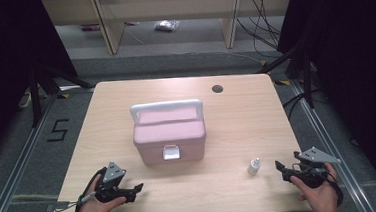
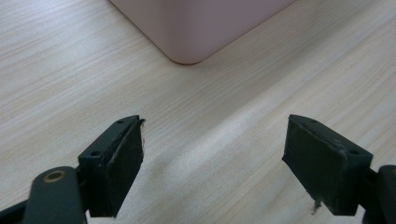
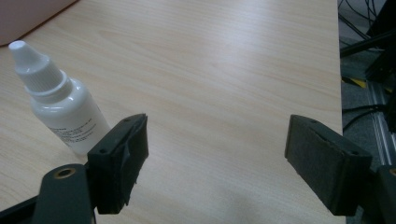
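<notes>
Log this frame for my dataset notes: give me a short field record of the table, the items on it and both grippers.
surface: light wooden table with a round cable hole near its far edge
box: pink lidded box, white handle, white latch, lid down
bottle: small white dropper bottle, upright, capped, right of the box
left gripper: jaws open, nothing between them, near the box's front corner
right gripper: jaws open, nothing between them, beside the bottle, not touching it
</notes>
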Demonstrator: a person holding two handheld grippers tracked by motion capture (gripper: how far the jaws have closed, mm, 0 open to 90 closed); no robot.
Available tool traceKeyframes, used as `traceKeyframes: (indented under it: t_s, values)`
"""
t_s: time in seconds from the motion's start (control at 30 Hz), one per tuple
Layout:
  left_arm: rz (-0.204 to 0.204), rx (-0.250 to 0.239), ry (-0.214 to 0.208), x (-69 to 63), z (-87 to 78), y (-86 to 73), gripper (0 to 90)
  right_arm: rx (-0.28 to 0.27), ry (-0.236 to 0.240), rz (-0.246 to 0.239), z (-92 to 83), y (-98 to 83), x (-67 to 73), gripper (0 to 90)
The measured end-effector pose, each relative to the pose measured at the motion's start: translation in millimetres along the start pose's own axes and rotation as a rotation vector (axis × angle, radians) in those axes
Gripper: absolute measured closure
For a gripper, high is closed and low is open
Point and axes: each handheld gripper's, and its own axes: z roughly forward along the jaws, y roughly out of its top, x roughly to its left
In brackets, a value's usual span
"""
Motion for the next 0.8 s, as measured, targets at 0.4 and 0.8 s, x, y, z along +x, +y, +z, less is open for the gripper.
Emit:
traceKeyframes:
  t_s: [0.4,0.8]
  values:
    - [-0.058,-0.001,0.029,12.7,-1.6,4.1,20.3,-0.053,0.04,0.016,-1.5,15.1,-9.0,25.5]
    - [-0.045,-0.019,0.074,40.2,-3.5,16.9,60.1,-0.08,0.112,-0.032,13.2,51.9,-28.3,49.8]
